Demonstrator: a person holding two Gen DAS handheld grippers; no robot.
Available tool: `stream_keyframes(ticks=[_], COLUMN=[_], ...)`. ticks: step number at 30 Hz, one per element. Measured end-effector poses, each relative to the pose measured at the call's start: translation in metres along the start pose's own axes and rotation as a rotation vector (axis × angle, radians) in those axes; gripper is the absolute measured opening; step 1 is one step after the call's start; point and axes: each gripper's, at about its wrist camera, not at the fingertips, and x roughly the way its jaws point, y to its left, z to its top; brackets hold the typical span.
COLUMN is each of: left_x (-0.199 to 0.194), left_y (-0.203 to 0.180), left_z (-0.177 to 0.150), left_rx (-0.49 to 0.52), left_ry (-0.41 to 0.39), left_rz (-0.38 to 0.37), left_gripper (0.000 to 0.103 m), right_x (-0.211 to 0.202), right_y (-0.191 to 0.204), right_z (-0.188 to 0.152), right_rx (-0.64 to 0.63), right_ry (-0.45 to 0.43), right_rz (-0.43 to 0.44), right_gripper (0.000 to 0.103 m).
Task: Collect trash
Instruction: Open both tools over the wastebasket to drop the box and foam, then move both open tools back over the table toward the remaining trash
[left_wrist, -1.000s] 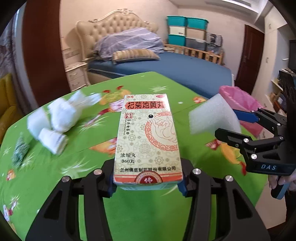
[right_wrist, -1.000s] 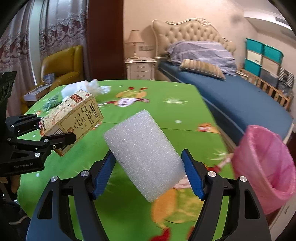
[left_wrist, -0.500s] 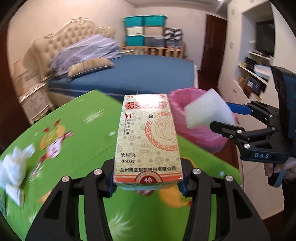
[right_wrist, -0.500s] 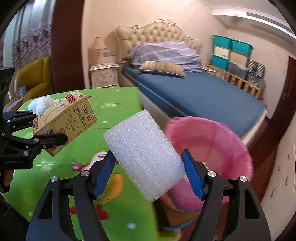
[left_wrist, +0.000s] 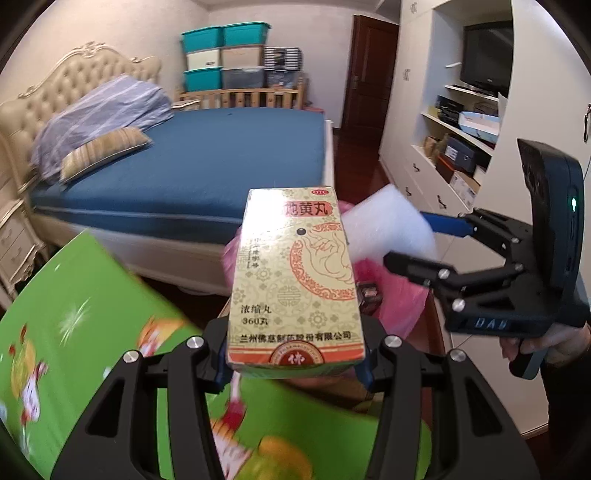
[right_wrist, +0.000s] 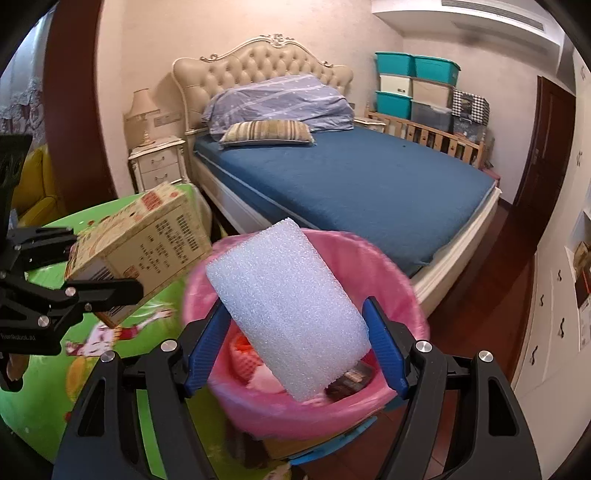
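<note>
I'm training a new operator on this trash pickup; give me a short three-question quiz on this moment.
1. True or false: the right gripper holds the white foam block in front of the mouth of the pink-lined bin.
2. What does the left gripper hold? A) tissue B) yellow medicine box C) bottle
3. Fill in: the table cover is mainly ____.

Key: 1 true; 2 B; 3 green.
</note>
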Motion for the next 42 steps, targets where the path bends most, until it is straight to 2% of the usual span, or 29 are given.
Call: stream_keyframes(ticks=[6, 10, 12, 15, 16, 24, 32, 37, 42], left_x=[0.045, 0.069, 0.075, 0.073, 0.070, 0.026, -0.024, -0.061, -0.106], left_y=[-0.010, -0.003, 0.003, 0.013, 0.015, 0.043, 0.073, 0.098, 0.133], left_z=[0.029, 0.032, 0.036, 0.034, 0.033, 0.007, -0.037, -0.074, -0.120], left_rx=[0.022, 0.002, -0.020, -0.047, -0.052, -0.116, -0.129, -0.161, -0.239], left_ry=[0.037, 0.065, 0.062, 0.053, 0.052, 0.007, 0.019, 0.020, 0.018], left_rz=[-0.042, -0.050, -0.055, -0.029, -0.025, 0.074, 0.165, 0.203, 0.256], left_gripper=[0.049, 0.051, 0.066, 0.068, 0.069, 0.097, 0.098, 0.098, 0.098], right_x=[0.015, 0.026, 0.030, 0.028, 0.025, -0.001, -0.005, -0.004, 0.004], right_y=[-0.022, -0.029, -0.032, -0.039, -0.039, -0.024, 0.033, 0.078, 0.143], right_z=[-0.002, -0.004, -0.008, -0.011, -0.012, -0.019, -0.014, -0.011, -0.009], right_rx=[0.015, 0.028, 0.022, 0.041, 0.050, 0.028, -0.050, -0.080, -0.155], right_ry=[0.013, 0.011, 0.013, 0.008, 0.004, -0.019, -0.013, -0.007, 0.004], right_rz=[-0.005, 0.046, 0.036, 0.023, 0.024, 0.025, 0.066, 0.150, 0.231], right_gripper=[0.070, 0.074, 0.081, 0.081, 0.081, 0.081, 0.083, 0.084, 0.084])
